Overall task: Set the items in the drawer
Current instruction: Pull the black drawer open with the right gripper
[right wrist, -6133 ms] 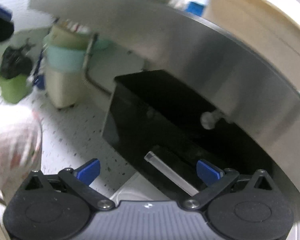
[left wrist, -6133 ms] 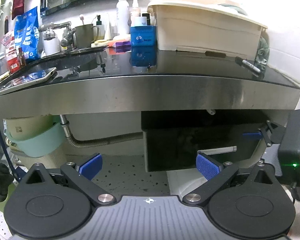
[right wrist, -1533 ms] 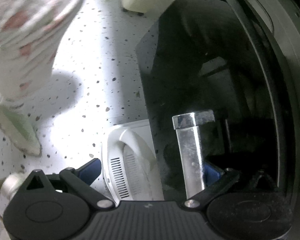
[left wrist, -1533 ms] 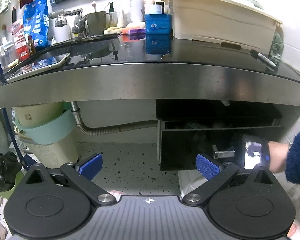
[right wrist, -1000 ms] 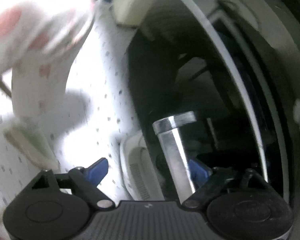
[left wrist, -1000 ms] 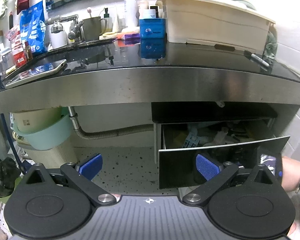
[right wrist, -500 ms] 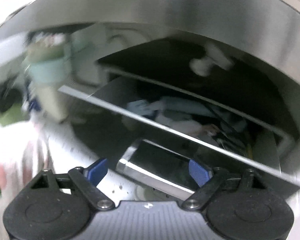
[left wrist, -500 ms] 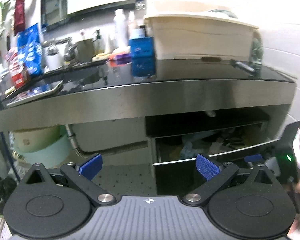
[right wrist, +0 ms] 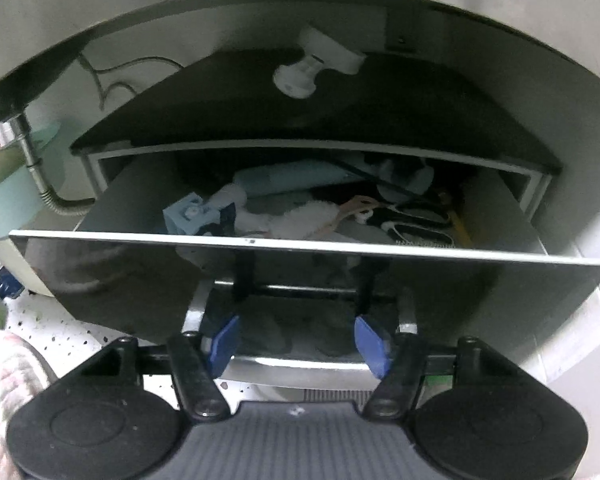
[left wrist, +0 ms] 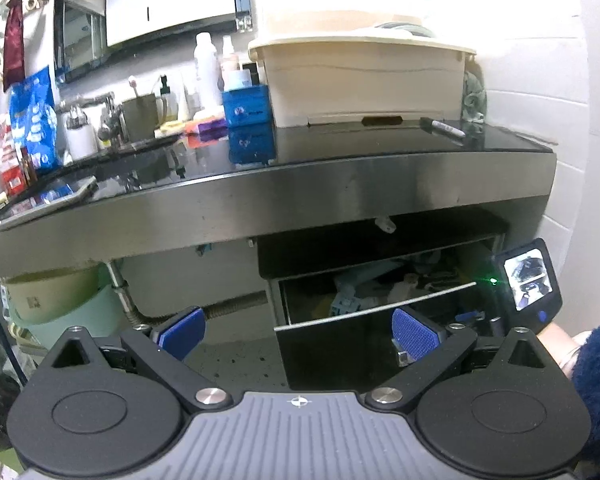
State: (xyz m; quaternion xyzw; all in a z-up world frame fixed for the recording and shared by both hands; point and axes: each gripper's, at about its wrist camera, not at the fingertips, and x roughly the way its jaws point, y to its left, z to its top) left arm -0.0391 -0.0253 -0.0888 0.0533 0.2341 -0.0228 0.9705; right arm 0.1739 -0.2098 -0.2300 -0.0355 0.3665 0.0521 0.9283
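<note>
In front of you runs a long counter with a black top and a steel front edge. On its right part stands a big cream plastic box, and a black marker lies on the top just in front of the box's right end. A blue box stands beside the cream box on the left, and more to the left you see a dark mug, a white bottle and a faucet. A phone lies flat near the left front edge.

Under the right part of the counter the drawer is pulled out. Its glossy black front has a thin light top edge and a metal handle low on it. Inside the drawer many small things lie mixed together: a pale blue tube, a light blue box, something white and fluffy and some dark cords. I cannot tell each one exactly.

Your right gripper is just in front of the drawer front, at the handle. Its blue pads are apart and nothing is between them; whether they touch the handle I cannot tell.

Your left gripper is back from the drawer, with the fingers spread wide and holding nothing.
</note>
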